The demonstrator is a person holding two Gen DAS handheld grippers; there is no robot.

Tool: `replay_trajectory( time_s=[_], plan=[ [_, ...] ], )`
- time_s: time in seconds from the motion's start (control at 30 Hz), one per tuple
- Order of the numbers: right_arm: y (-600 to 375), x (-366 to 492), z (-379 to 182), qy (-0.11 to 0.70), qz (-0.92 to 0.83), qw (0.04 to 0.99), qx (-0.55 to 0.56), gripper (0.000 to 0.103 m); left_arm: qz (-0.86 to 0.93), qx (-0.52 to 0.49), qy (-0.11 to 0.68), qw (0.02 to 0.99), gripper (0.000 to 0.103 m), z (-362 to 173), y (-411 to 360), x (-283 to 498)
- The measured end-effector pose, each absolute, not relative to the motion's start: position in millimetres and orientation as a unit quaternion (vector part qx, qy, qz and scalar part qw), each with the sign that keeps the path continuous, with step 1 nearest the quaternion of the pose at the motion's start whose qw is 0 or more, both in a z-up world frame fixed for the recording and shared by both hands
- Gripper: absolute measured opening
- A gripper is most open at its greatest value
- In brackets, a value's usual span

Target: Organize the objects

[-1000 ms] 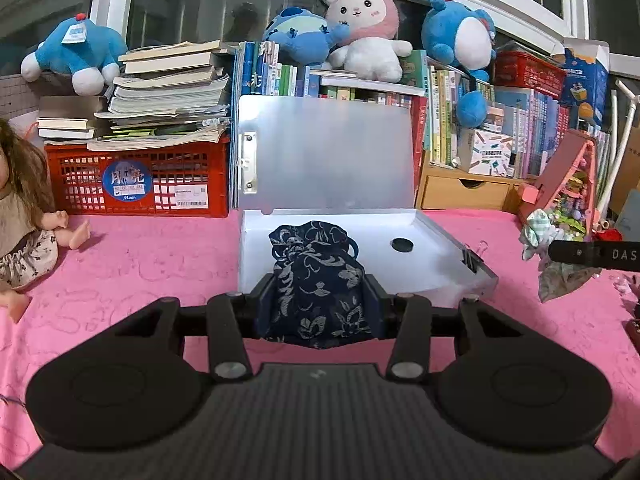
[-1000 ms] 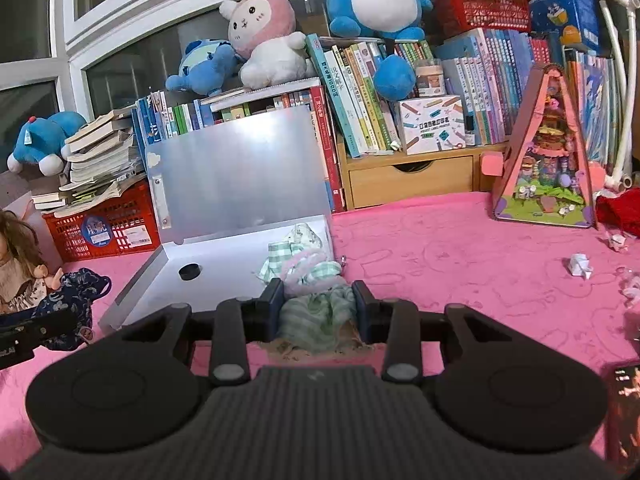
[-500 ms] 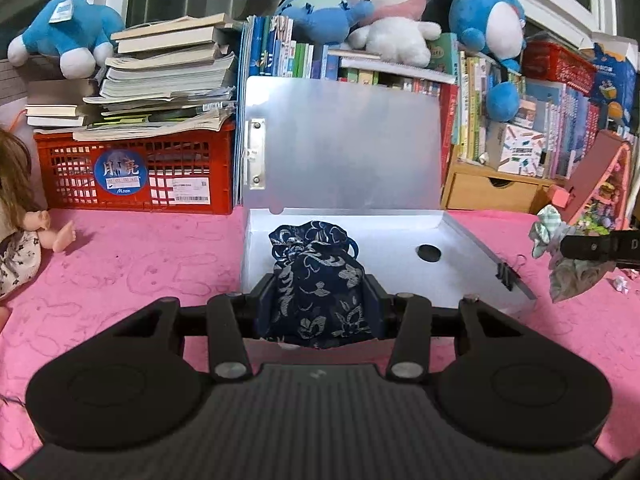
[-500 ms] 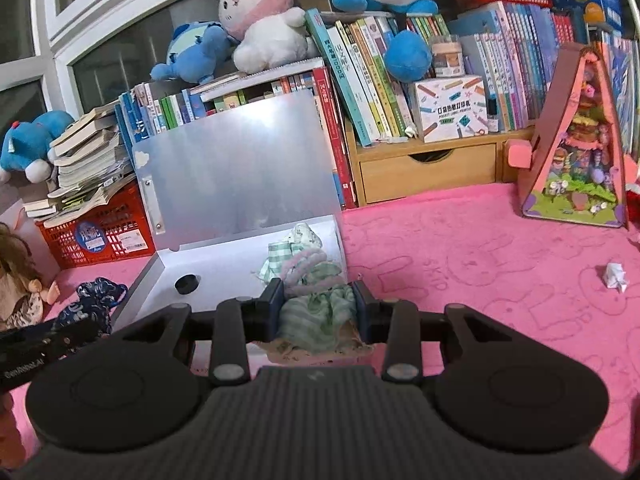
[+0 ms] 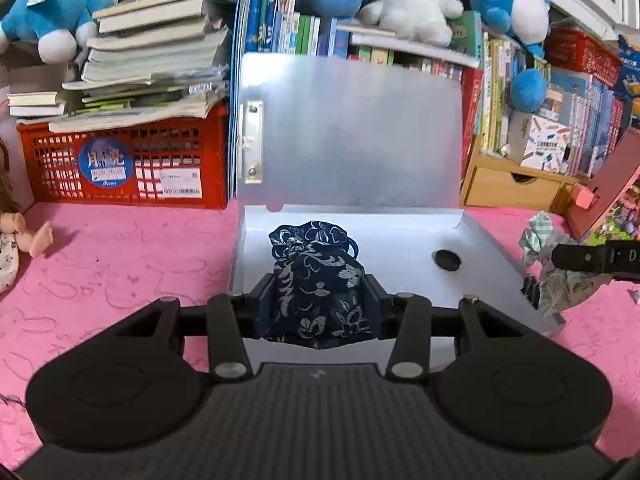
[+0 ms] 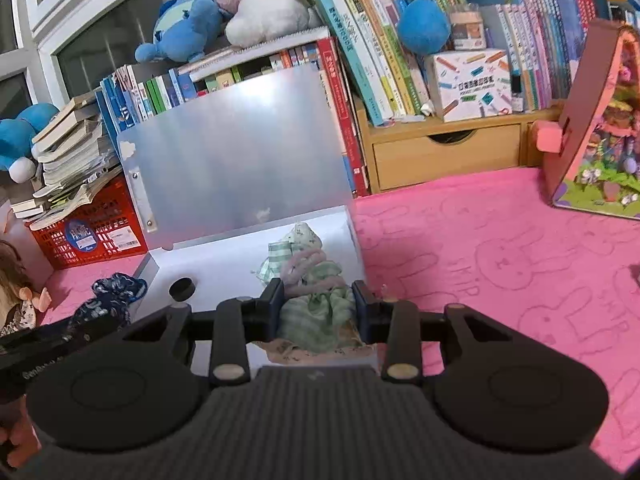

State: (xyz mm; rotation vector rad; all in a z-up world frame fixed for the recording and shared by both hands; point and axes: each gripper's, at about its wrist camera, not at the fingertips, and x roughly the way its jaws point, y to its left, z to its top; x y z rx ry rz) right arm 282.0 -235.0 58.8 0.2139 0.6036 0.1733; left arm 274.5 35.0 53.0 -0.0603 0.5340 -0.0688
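My left gripper [image 5: 318, 306] is shut on a navy floral drawstring pouch [image 5: 316, 280] and holds it over the left front part of an open grey plastic file box [image 5: 400, 240], whose lid stands upright. My right gripper [image 6: 318, 306] is shut on a green checked pouch with a pink cord [image 6: 312, 296] over the box's right front part [image 6: 224, 268]. In the left wrist view the green pouch [image 5: 560, 264] shows at the box's right edge. In the right wrist view the navy pouch [image 6: 110, 300] shows at the box's left.
A red crate [image 5: 120, 164] with stacked books stands behind on the left. A doll [image 5: 12, 240] lies at the far left. Rows of books, plush toys and a wooden drawer [image 6: 444, 156] line the back. A pink toy house [image 6: 592, 128] stands at the right on the pink mat.
Both grippers have moved forward toward the box with their pouches. The box now looks larger, and both pouches hang over its open tray.
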Motion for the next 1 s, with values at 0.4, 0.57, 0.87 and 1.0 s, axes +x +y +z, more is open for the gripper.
replay_trajectory(
  time_s=[0.4, 0.57, 0.87, 1.0],
  plan=[
    [-214.5, 307.7, 45.0, 0.323, 0.087, 0.939, 0.087, 0.041, -0.029, -0.023, 0.294, 0.955, 0.051, 34.0, 37.0, 299.7],
    [-207.5, 315.0, 40.2, 0.330, 0.087, 0.937, 0.077, 0.041, -0.029, -0.024, 0.302, 0.953, 0.051, 29.0, 35.8, 308.2],
    [-194.7, 325.0, 29.1, 0.346, 0.089, 0.932, 0.065, 0.041, -0.027, -0.021, 0.320, 0.947, 0.051, 16.6, 34.9, 318.3],
    [-193.2, 328.8, 23.7, 0.352, 0.087, 0.930, 0.066, 0.041, -0.028, -0.024, 0.322, 0.946, 0.051, 13.9, 35.1, 320.8]
  ],
)
